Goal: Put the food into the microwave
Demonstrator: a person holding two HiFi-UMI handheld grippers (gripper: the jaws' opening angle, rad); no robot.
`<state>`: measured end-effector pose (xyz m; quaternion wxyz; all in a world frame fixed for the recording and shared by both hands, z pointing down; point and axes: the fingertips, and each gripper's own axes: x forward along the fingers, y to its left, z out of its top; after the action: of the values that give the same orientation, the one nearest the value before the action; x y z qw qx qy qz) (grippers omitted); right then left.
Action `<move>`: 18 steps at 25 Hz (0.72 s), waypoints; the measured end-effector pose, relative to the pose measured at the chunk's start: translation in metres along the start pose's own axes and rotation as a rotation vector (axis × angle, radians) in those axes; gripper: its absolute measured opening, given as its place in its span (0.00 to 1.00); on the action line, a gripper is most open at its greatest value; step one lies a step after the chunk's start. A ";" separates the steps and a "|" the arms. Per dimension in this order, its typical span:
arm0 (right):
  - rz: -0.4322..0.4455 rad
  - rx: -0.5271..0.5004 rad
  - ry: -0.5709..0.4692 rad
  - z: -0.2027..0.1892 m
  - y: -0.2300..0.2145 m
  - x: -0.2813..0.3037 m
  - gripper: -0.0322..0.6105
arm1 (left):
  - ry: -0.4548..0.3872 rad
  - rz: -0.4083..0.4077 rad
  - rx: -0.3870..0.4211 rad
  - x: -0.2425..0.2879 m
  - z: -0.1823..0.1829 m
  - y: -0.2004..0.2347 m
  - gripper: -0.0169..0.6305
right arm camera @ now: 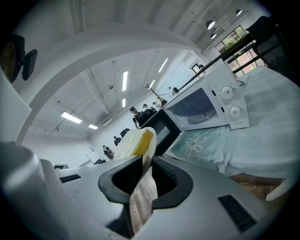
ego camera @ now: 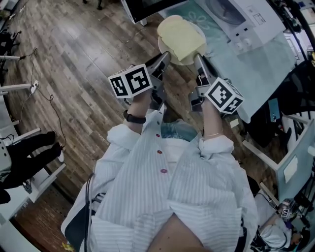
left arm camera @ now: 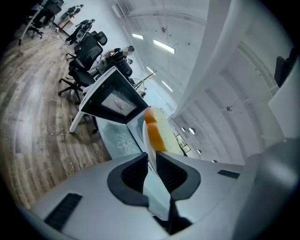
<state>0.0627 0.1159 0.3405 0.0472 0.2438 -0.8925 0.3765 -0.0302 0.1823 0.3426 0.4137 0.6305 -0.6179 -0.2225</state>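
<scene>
A white plate (ego camera: 163, 47) carries a slab of pale yellow food (ego camera: 179, 34), and I hold it level between both grippers over the wood floor. My left gripper (ego camera: 165, 55) is shut on the plate's left rim, which shows as a thin white edge (left arm camera: 144, 140) running between the pads, with the food (left arm camera: 154, 131) beyond. My right gripper (ego camera: 199, 60) is shut on the right rim (right arm camera: 149, 152), with the food (right arm camera: 133, 140) above it. The white microwave (ego camera: 236, 15) stands just ahead on a cloth-covered table (ego camera: 246, 69). Its dark door (left arm camera: 115, 98) hangs open toward me.
The microwave's dials (right arm camera: 227, 101) sit on its right side. Office chairs (left arm camera: 86, 51) and people stand far back in the room. Cables (ego camera: 47, 96) trail over the floor at left. A dark bag (ego camera: 300, 93) and clutter lie right of the table.
</scene>
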 end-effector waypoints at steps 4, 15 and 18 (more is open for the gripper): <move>-0.021 0.011 -0.029 0.002 0.002 0.018 0.17 | 0.025 -0.022 0.017 0.008 0.016 0.010 0.10; -0.072 0.040 -0.055 0.002 -0.004 0.047 0.17 | 0.078 -0.043 0.028 0.027 0.036 0.033 0.10; -0.090 0.042 -0.059 0.007 -0.013 0.054 0.17 | 0.098 -0.046 0.024 0.040 0.038 0.037 0.10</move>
<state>0.0227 0.0814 0.3585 0.0326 0.2959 -0.8735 0.3853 -0.0767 0.1382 0.3596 0.4306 0.6596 -0.5849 -0.1932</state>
